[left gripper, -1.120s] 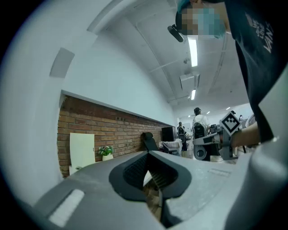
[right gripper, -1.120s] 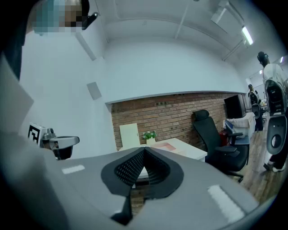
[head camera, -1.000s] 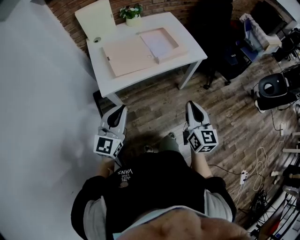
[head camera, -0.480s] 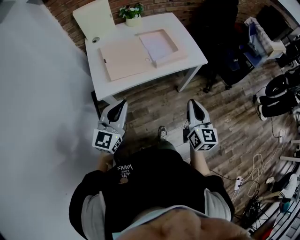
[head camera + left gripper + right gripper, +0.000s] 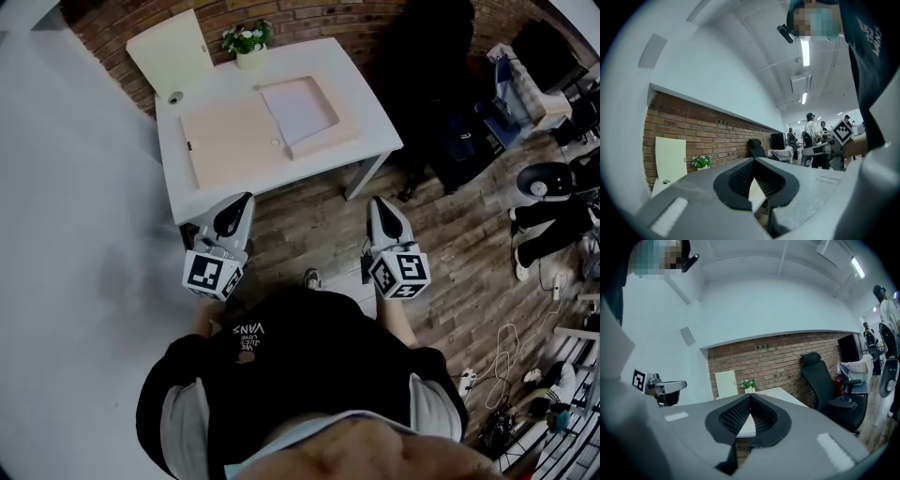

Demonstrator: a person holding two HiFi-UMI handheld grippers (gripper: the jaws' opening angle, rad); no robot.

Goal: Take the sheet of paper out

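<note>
On the white table (image 5: 361, 89) lies an open flat beige box (image 5: 323, 141), its lid (image 5: 234, 141) folded out to the left. A pale sheet of paper (image 5: 298, 106) lies inside the box tray. Both grippers hang in front of the table over the wooden floor, pointing level at it. My left gripper (image 5: 247, 200) is shut and empty, just short of the table's near left corner. My right gripper (image 5: 377, 202) is shut and empty too, near the right front leg. In the gripper views the jaws (image 5: 753, 159) (image 5: 750, 396) meet with nothing between them.
A small potted plant (image 5: 246, 39) and a cream board (image 5: 172, 49) stand at the table's back by the brick wall. A small round object (image 5: 175, 97) lies at the left edge. A black office chair (image 5: 820, 376) and bags stand right; cables lie on the floor.
The person has walked toward the table. Both grippers, still shut, have come closer to its front edge; the table sits nearer and lower in the head view.
</note>
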